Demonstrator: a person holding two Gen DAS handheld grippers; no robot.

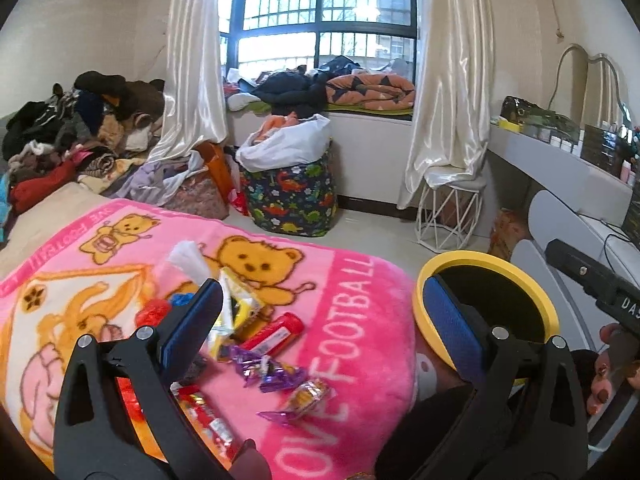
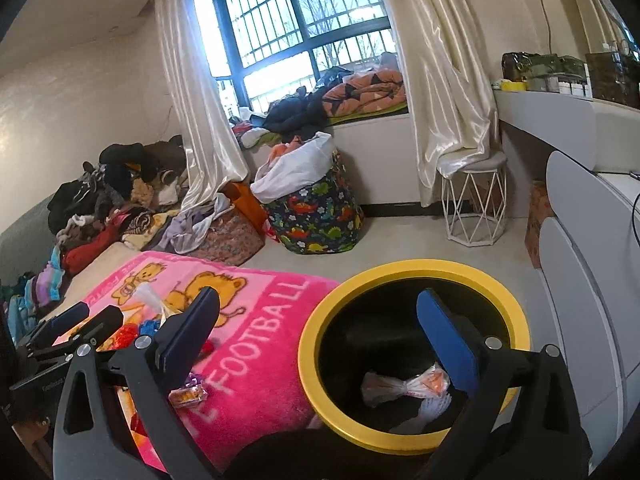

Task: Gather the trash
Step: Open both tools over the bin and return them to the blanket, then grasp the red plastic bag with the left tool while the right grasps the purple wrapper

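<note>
On top of a fluffy pink fleece blanket [image 1: 352,312] printed with orange cartoon bears and white lettering: scattered trash, loose and crinkled. Noted among it a glossy red cylindrical wrapper [image 1: 276,330], crumpled purple foil wrappers [image 1: 268,368], one clear candy wrapper with orange filling [image 1: 308,394], a yellow and white torn sachet [image 1: 236,312], a red printed stick packet [image 1: 208,416] and a white tissue tuft [image 1: 186,258]. Left gripper [image 1: 320,320] poised above this litter, black hinged frame with blue padded fingers [image 1: 192,320] spread wide, nothing between them. Right gripper [image 2: 320,336] positioned over the bin, its blue pads likewise parted and empty. Round bin with a smooth yellow plastic rim [image 2: 416,270] and dark interior standing just beside the blanket edge; inside it, a knotted translucent plastic bag [image 2: 400,388] with orange and white contents. A hand [image 1: 612,372] seen at the right margin of the left wrist view, gripping the other tool's black handle. Behind: satin cream curtains [image 1: 448,80], a barred window [image 1: 320,12], a dinosaur-print fabric sack [image 1: 292,196] holding a white bag, a white wire-frame stool [image 1: 448,212], and heaped clothing [image 1: 72,132] at left.
</note>
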